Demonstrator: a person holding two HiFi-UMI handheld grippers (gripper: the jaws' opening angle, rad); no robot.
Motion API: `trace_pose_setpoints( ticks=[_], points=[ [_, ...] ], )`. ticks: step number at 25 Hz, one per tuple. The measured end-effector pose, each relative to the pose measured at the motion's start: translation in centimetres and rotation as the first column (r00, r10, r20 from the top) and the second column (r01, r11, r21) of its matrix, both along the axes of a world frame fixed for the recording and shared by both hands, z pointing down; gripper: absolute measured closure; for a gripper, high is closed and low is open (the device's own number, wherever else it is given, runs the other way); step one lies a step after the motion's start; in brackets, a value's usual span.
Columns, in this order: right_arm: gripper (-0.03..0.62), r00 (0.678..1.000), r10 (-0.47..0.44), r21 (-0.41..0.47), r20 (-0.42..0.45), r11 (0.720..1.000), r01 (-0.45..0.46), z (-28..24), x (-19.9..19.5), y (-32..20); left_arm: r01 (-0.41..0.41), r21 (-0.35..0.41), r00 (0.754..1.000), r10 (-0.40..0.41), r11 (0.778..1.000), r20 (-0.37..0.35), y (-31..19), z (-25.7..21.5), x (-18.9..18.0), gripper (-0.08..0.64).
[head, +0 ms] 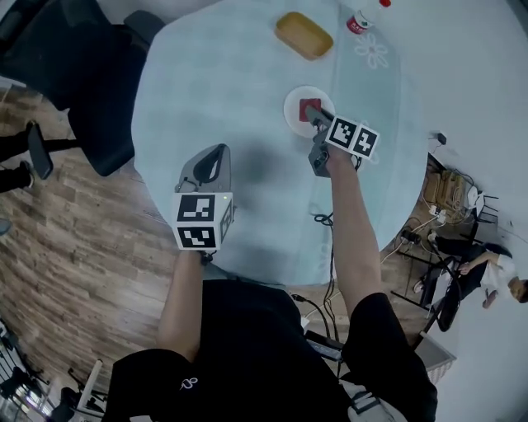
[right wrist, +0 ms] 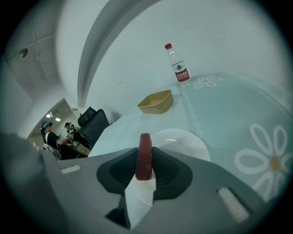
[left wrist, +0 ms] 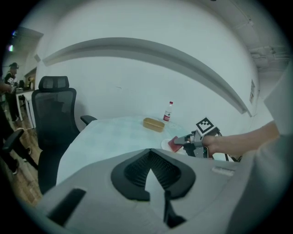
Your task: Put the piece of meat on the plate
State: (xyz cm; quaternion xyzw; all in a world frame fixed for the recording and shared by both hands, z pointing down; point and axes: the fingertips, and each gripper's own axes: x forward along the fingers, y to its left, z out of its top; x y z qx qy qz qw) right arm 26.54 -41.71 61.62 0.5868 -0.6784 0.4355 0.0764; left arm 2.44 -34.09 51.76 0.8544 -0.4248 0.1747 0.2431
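A dark red piece of meat (right wrist: 145,153) stands on edge between the jaws of my right gripper (right wrist: 145,160), which is shut on it. In the head view this gripper (head: 318,118) holds the meat (head: 308,107) just over the small white plate (head: 291,100) on the round table. Whether the meat touches the plate (right wrist: 187,139) I cannot tell. The left gripper view shows the meat (left wrist: 175,143) at the plate's (left wrist: 165,145) near edge. My left gripper (head: 210,165) hovers over bare cloth to the plate's left, its jaws (left wrist: 150,168) shut with nothing in them.
A tan oblong dish (head: 304,35) and a red-capped water bottle (head: 363,18) stand at the table's far side. The pale blue cloth (head: 239,74) has white flower prints at the right. A black office chair (head: 91,74) stands left of the table. Cables lie on the floor at the right.
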Motion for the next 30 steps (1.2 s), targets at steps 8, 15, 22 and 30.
trace_pose_setpoints(
  ticks=[8, 15, 22, 30],
  points=[
    [0.467, 0.999, 0.028, -0.035, 0.021, 0.999, -0.027, 2.0, 0.6, -1.1, 0.095, -0.023, 0.995, -0.095, 0.995, 0.005, -2.5, 0.8, -4.2, 0.566],
    [0.357, 0.983, -0.014, -0.062, -0.181, 0.998, 0.003, 2.1, 2.0, 0.0, 0.052, 0.01, 0.999, -0.052, 0.999, -0.007, -2.4, -1.2, -2.7, 0.566],
    [0.461, 0.923, 0.084, 0.268, -0.376, 0.963, 0.021, -10.2, 1.9, 3.5, -0.034, 0.097, 0.998, 0.038, 0.995, -0.047, -1.3, -5.4, 0.9, 0.567],
    [0.586, 0.862, 0.321, 0.67, -0.392, 0.742, 0.028, -27.7, 2.2, 13.6, -0.147, 0.377, 0.988, 0.152, 0.914, 0.018, 0.2, -14.0, 8.3, 0.566]
  ],
)
